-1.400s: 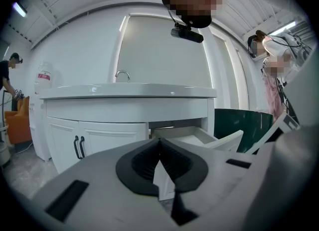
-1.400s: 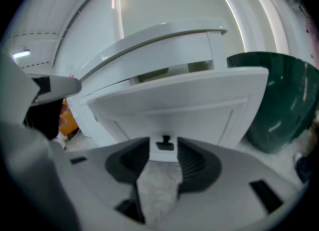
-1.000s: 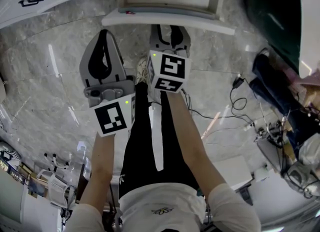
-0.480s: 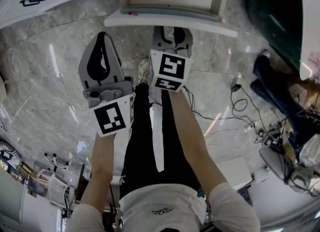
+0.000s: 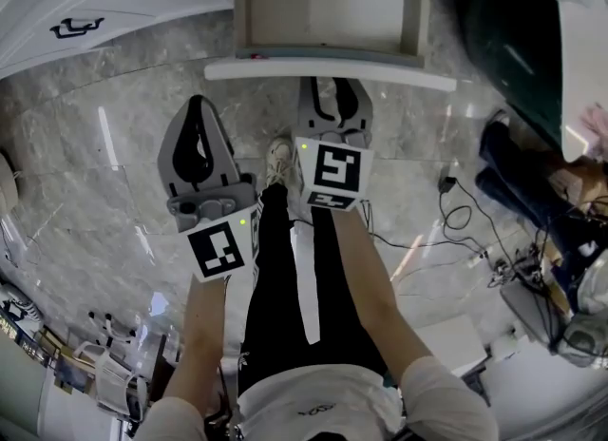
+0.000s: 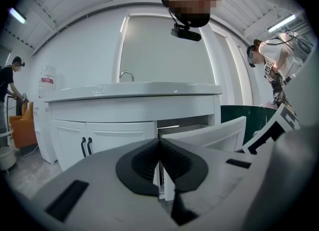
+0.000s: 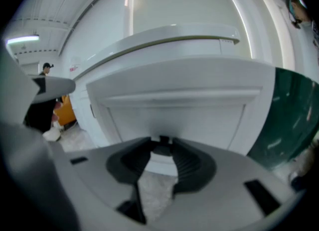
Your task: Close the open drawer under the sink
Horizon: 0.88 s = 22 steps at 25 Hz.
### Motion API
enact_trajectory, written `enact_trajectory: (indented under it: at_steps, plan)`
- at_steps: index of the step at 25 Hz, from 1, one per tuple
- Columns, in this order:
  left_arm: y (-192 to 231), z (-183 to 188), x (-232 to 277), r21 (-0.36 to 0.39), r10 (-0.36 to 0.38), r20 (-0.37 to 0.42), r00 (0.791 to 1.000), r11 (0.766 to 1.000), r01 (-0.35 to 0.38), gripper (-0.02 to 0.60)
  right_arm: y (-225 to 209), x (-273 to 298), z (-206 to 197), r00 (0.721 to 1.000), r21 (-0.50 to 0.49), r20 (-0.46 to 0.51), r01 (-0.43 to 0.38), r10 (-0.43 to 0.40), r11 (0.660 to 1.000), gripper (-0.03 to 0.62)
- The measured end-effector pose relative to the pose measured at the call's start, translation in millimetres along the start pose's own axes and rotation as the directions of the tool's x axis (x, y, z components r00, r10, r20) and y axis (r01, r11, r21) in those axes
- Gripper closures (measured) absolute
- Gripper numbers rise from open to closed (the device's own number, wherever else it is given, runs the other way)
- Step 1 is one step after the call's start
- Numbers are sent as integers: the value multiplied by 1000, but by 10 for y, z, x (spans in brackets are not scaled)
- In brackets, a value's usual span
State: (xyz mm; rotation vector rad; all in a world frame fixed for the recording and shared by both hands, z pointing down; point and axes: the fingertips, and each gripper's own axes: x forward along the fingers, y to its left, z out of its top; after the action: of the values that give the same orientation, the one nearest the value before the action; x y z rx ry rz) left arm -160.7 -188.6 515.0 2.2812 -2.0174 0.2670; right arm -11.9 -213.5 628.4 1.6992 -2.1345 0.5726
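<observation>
The drawer under the sink stands pulled out, and its white front panel [image 5: 328,70] [image 7: 174,110] faces me. My right gripper [image 5: 334,85] [image 7: 162,141] points at the panel's lower edge, its tips right up against it. Its jaws stand a little apart and are closing, with nothing clearly between them. My left gripper [image 5: 197,102] [image 6: 159,143] hangs to the left of the drawer over the floor, shut and empty. From the left gripper view the open drawer [image 6: 209,135] juts out to the right, under the counter.
White cabinet doors with black handles [image 6: 85,146] stand left of the drawer, with a faucet [image 6: 127,75] above. A dark green panel [image 5: 513,40] stands at the right. Cables [image 5: 456,192] and a white box [image 5: 456,335] lie on the marble floor. My shoe [image 5: 278,159] is under the grippers.
The whole head view has slid down a little, showing more of the drawer's inside. The right gripper has rolled slightly at the drawer front. The left gripper has kept still.
</observation>
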Motion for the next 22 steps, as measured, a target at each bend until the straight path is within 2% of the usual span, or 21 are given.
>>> enact_trajectory:
  at_steps: [15,22]
  plan:
    - [-15,-62,106,1,-10,-8,1000,1000,10,561,4,35,45,1000,-19,-3,14,-14,1000,439]
    - [65,-110,115,4,5,-16,1000,1000,-5,561,-90,360,396,999,-35,39,33,-31,999,439]
